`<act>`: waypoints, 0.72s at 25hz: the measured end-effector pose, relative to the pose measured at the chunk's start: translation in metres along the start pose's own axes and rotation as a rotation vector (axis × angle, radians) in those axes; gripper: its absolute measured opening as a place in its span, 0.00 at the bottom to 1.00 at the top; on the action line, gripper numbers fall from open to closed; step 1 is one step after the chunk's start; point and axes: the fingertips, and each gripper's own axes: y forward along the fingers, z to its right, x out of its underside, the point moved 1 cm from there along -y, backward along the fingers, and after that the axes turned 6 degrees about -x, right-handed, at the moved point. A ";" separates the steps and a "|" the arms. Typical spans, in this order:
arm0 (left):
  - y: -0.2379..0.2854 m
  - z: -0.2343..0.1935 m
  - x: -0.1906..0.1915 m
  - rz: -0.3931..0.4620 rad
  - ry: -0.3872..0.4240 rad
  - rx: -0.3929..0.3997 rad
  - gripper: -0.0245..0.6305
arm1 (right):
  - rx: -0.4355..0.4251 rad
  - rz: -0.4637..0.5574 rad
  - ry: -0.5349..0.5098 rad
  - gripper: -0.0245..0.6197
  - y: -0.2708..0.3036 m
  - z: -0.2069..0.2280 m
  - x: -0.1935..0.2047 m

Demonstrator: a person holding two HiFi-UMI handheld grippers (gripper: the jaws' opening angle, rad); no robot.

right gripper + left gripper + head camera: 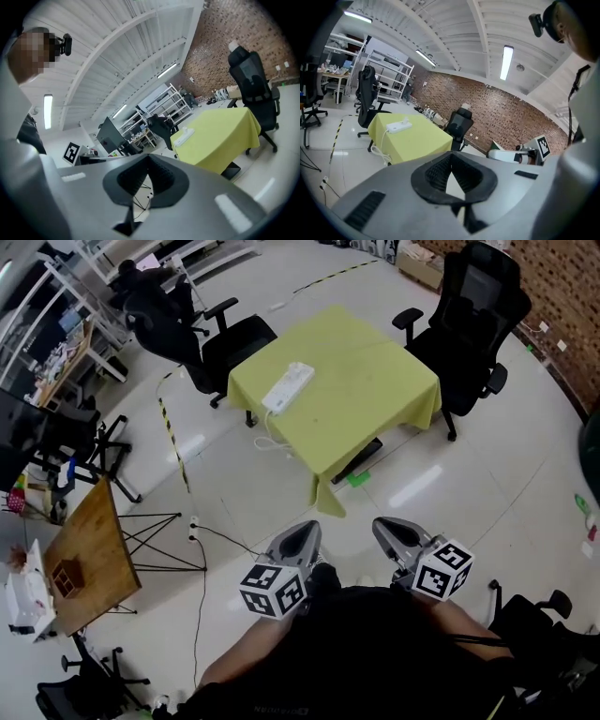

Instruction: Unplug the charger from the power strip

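- My left gripper (451, 157) has its jaws together at the tips, with nothing between them.
- My right gripper (148, 158) is closed the same way, pads meeting and empty.
- In the head view both sit low and near me, left gripper (305, 532) beside right gripper (386, 526), over bare floor.
- The strip (288, 387) lies far ahead of both, well apart from them, on the left part of the table (375, 404).
- The strip is a long, flat, white bar on a yellow-green cloth.
- Its long axis runs from near-left to far-right, close to the table's left edge.
- A small white bump stands up at its far end, probably the charger (405, 120); it is too small to tell more.
- A white cord (267, 439) leaves the strip's near-left end and hangs in loops off the table edge.
- Black chairs stand at the table's far left (234, 338) and right (478, 324).
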 end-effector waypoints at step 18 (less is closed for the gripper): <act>0.073 -0.173 -0.100 -0.018 -0.064 0.097 0.05 | 0.091 -0.105 -0.104 0.04 0.210 0.039 -0.073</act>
